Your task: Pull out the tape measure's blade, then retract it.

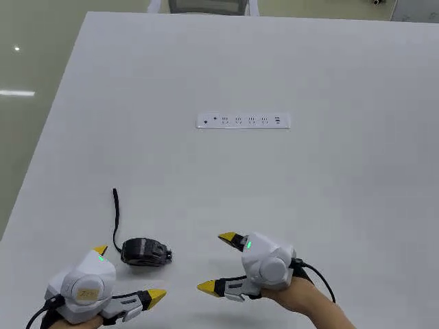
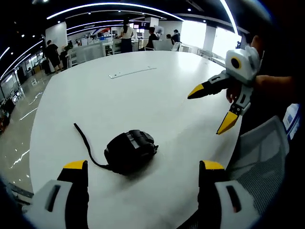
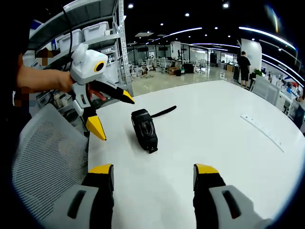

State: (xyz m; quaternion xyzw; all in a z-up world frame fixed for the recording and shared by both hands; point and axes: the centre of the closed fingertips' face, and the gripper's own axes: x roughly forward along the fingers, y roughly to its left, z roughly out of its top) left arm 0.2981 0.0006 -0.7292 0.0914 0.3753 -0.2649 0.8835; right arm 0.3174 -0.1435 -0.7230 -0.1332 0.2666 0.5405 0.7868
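Near the front edge of the white tabletop (image 1: pixel 309 199), close to you, the black tape measure (image 1: pixel 145 252) rests on the surface. Its thin black strap (image 1: pixel 115 212) trails away from you. Your left tool (image 1: pixel 129 273) is just beside it, jaws spread wide and gripping nothing. One yellow tip is near the case's left side, and no contact is visible. In the left gripper view the case lies ahead between your two jaws, apart from both tips. Your right tool (image 1: pixel 217 262) is to the right of the tape measure, near it but clear of it. It is also spread wide and empty, with its yellow tips pointing left toward the case. In the right gripper view the tape measure lies ahead, slightly left of the jaw gap, with your left tool beyond it. Farther back, a white power strip (image 1: pixel 243 121) lies flat, well apart from both tools.
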